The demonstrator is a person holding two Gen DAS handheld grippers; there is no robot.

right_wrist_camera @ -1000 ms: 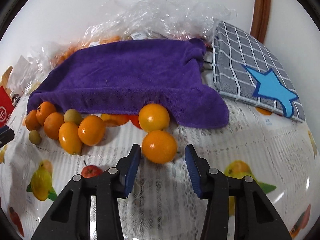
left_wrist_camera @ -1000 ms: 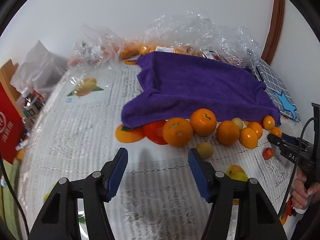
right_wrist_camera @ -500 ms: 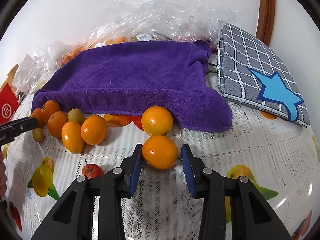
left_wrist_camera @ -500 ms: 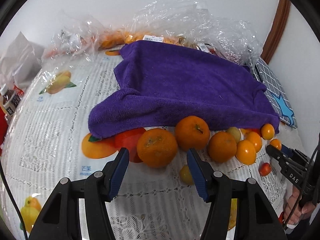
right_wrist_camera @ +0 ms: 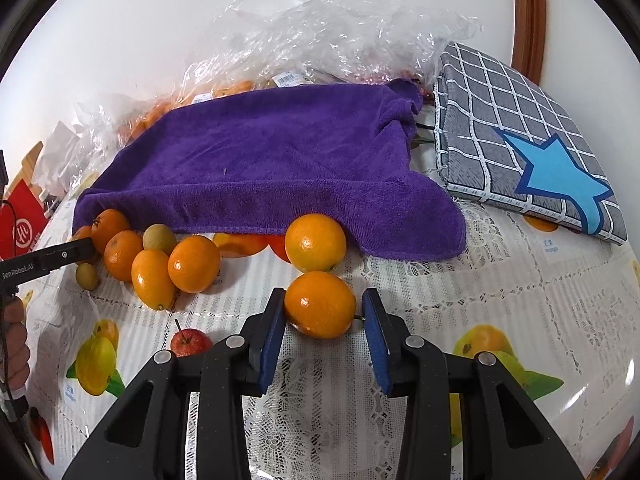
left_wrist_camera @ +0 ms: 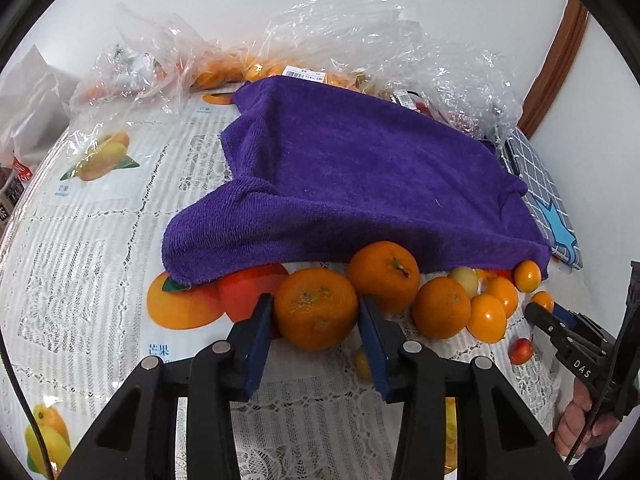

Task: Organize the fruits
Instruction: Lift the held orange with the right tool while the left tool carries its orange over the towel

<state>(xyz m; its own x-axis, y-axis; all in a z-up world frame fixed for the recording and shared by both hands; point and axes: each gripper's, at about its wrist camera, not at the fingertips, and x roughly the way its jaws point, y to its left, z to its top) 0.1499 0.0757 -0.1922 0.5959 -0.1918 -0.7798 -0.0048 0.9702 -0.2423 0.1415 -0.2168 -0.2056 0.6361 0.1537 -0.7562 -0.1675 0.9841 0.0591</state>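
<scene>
My left gripper [left_wrist_camera: 316, 314] has its jaws apart around a dimpled orange [left_wrist_camera: 316, 308] on the tablecloth [left_wrist_camera: 80, 240]; the blue pads sit just beside its flanks, and I cannot tell whether they touch it. At 1 o'clock from that fruit a second orange [left_wrist_camera: 383, 274] lies against the hem of the purple towel [left_wrist_camera: 360, 184]. Further round, toward 3 o'clock, a third orange [left_wrist_camera: 441, 307] and smaller kumquat-like fruits [left_wrist_camera: 486, 318] form a row along the towel edge.

My right gripper [right_wrist_camera: 323, 312] also has its jaws apart, straddling a smooth orange fruit [right_wrist_camera: 320, 305]; the left pad touches or nearly touches it, while a gap shows at the right pad. At 12 o'clock from it, another orange fruit [right_wrist_camera: 315, 242] rests half under the towel hem. A small red apple-like fruit [right_wrist_camera: 191, 342] lies at 9 o'clock, near the gripper. A checked cushion with a blue star [right_wrist_camera: 528, 148] lies at 2 o'clock, and clear plastic bags [right_wrist_camera: 328, 36] are heaped behind the towel.
</scene>
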